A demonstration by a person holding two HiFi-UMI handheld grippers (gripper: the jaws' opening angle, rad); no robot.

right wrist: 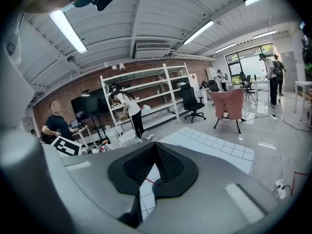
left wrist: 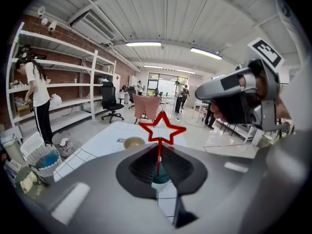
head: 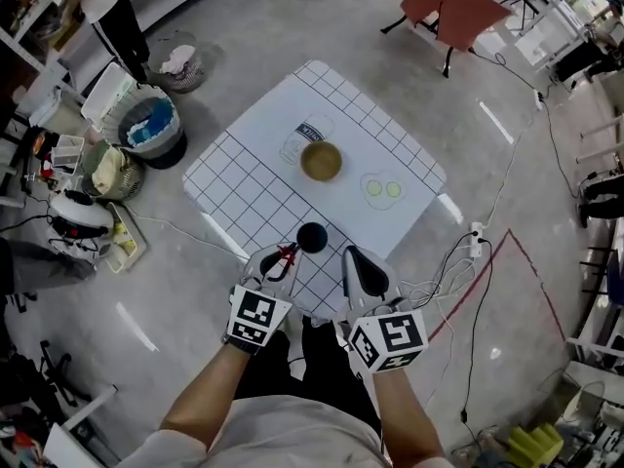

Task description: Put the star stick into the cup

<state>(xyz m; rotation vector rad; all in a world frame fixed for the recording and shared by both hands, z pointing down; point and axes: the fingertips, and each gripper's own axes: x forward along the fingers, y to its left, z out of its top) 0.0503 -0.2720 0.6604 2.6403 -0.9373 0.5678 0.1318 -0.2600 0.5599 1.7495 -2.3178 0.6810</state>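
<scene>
A dark round cup stands on the white gridded table near its front edge. My left gripper is shut on the thin stem of a red star stick, just left of the cup. In the left gripper view the red star stands upright above the jaws, and the cup shows below and beyond them. My right gripper hovers right of the cup, shut and holding nothing. Through its jaws I glimpse the cup and a bit of the red stick.
Further back on the table stand a tan bowl, a clear plastic container and a clear plate with two green slices. Bins and baskets stand left of the table. A pink chair is behind, and cables run on the right.
</scene>
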